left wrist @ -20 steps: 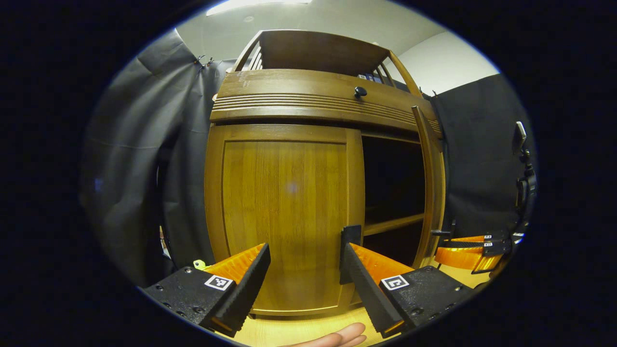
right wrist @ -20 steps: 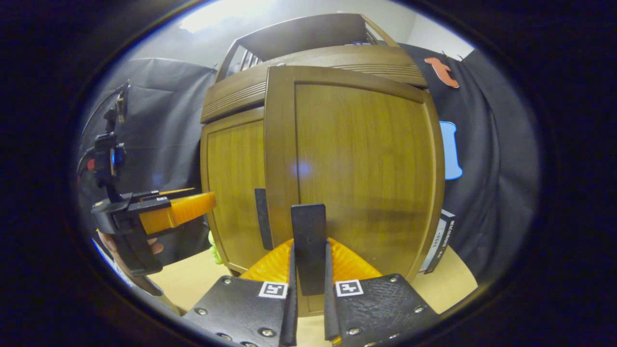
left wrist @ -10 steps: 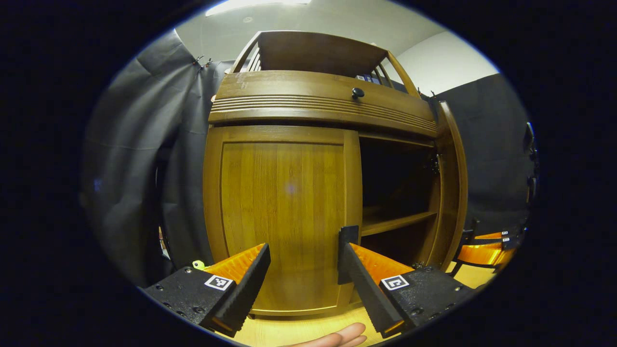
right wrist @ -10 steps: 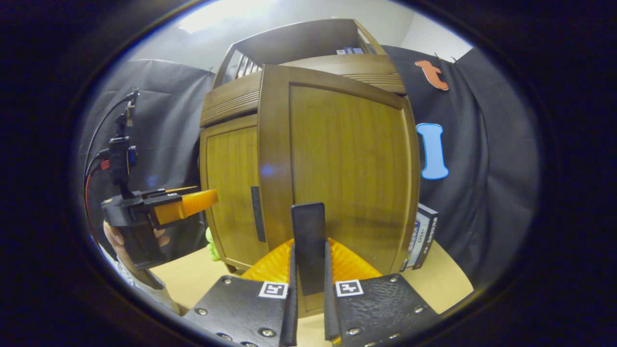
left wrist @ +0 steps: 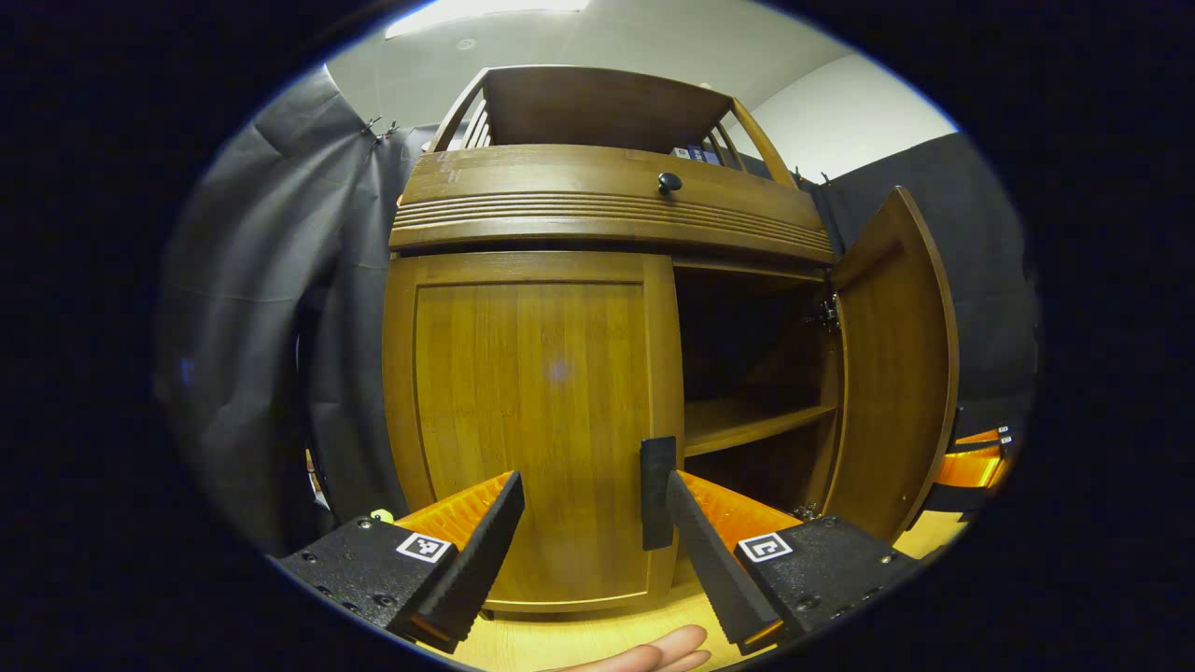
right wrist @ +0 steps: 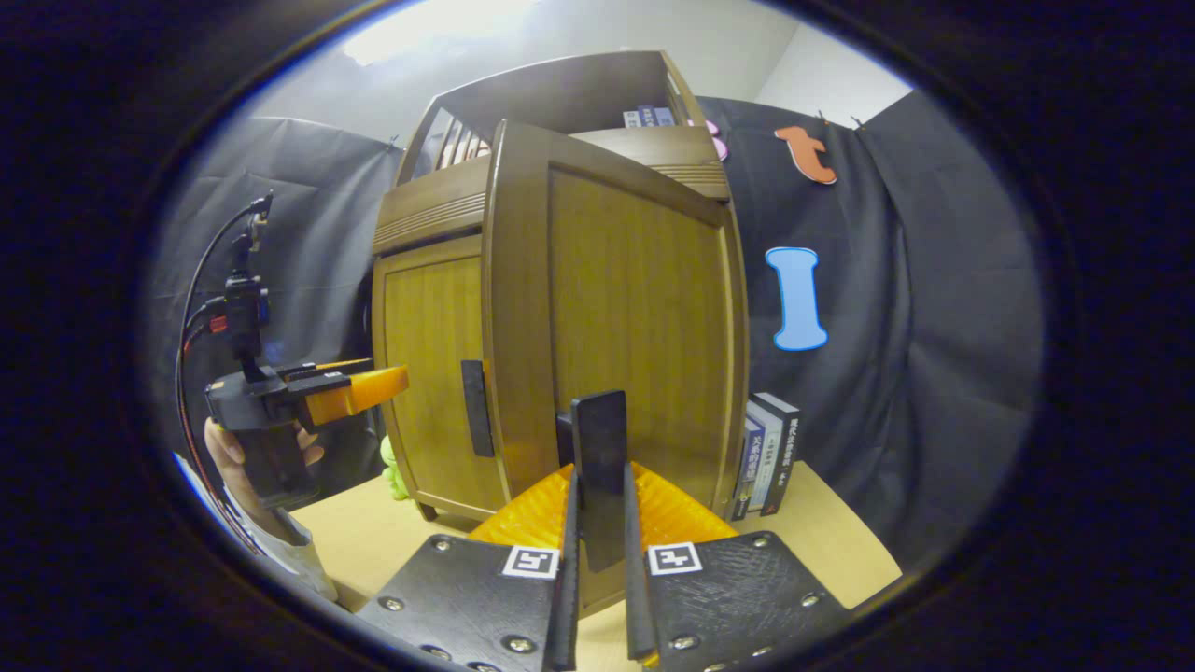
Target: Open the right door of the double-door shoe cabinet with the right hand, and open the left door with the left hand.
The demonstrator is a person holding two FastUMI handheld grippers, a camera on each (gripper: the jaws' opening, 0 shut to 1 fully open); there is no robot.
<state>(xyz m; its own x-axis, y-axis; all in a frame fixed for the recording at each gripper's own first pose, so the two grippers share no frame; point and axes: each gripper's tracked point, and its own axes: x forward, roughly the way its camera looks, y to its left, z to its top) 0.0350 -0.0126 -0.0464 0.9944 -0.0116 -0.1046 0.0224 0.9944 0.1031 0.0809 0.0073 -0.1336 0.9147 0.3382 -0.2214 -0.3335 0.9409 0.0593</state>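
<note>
The wooden shoe cabinet (left wrist: 607, 201) has its left door (left wrist: 532, 420) closed, with a dark upright handle (left wrist: 657, 492) at its right edge. My left gripper (left wrist: 591, 482) is open in front of that door, and the handle sits just off its right fingertip (left wrist: 680, 485). The right door (left wrist: 892, 373) stands swung wide open. In the right gripper view, my right gripper (right wrist: 598, 485) is shut on the right door's handle (right wrist: 599, 457), facing the door's front (right wrist: 635, 317). That view also has the left door (right wrist: 425, 373), its handle (right wrist: 474, 408) and the left gripper (right wrist: 359, 387) held by a hand (right wrist: 224, 448).
Inside the opened half a shelf (left wrist: 747, 425) crosses the dark interior. A drawer knob (left wrist: 668, 180) sits above the doors. Books (right wrist: 770, 453) stand on the table (right wrist: 840, 541) right of the cabinet. A small green object (right wrist: 392, 467) lies at its left foot.
The right door has swung from partly open to wide open, with my right gripper still on its handle. My left gripper has barely moved and stays open.
</note>
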